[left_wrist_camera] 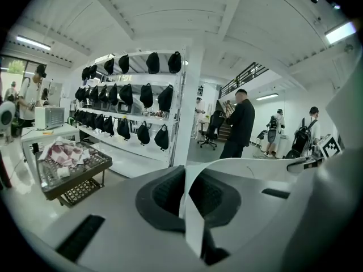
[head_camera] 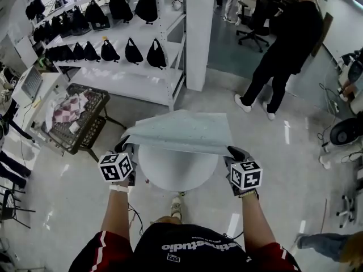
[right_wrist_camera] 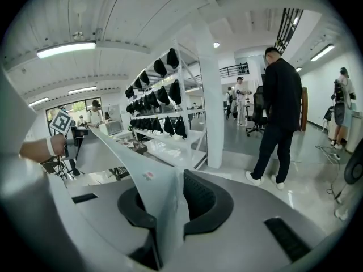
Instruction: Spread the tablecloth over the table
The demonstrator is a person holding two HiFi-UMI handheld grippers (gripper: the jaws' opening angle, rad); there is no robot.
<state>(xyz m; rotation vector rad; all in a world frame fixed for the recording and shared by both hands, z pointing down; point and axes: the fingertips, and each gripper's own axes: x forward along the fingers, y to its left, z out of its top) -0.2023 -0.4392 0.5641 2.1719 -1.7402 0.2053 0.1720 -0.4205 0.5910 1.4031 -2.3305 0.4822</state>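
Left claw pinches tablecloth; right claw parted around it; long edge runs left-right.

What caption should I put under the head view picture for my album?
A pale tablecloth stretches between the left gripper and right gripper above the round white table.

Both arms are stretched out in front, left forearm and right forearm roughly parallel, with both grippers pointing forward and a bit down. The left gripper is pinched tight on the tablecloth edge. The right gripper has its jaws apart, the cloth lying loose between them against one pad.
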